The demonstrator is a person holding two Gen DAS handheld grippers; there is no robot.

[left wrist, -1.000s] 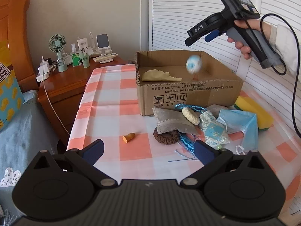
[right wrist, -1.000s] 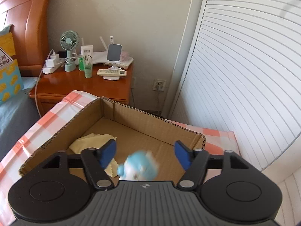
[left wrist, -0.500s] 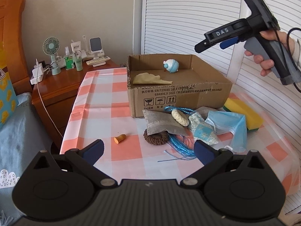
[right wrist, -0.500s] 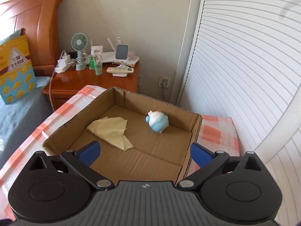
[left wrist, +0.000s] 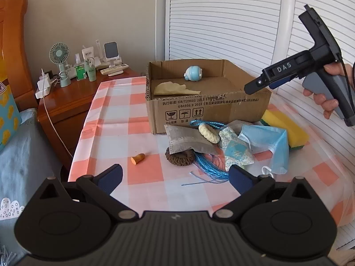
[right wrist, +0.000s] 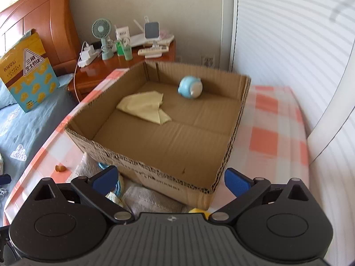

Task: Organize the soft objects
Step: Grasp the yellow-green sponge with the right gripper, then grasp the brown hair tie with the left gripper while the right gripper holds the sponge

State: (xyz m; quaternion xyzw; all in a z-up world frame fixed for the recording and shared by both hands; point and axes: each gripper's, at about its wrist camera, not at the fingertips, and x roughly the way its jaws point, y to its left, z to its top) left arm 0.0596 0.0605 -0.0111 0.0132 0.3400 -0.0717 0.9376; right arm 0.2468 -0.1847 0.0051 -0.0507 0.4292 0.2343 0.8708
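Two sets of tongs are released, with nothing between their blue pads. Our left tongs (left wrist: 175, 177) hang low over the near part of the checked table (left wrist: 115, 119), where bare cloth lies ahead up to a small orange piece (left wrist: 138, 158). Our right tongs (right wrist: 169, 178) hover over the near wall of the cardboard box (right wrist: 155, 173), jaws spread wide and empty; from the left view they are held in the air beside the box's right corner by a hand (left wrist: 326, 102).

Just past our left tongs sits the pile of soft things: a blue cord (left wrist: 210, 168), a brown knitted ring (left wrist: 179, 157), a grey pouch (left wrist: 186, 137), a cream braided piece (left wrist: 208, 133), a patterned packet (left wrist: 236, 153), a blue face mask (left wrist: 266, 141) and a yellow sponge (left wrist: 286, 128) toward the table's right edge.

Inside the box, most of the floor is bare. A yellow cloth (right wrist: 144, 107) lies toward the left wall, and a blue round soft toy (right wrist: 190, 87) rests against the far wall.
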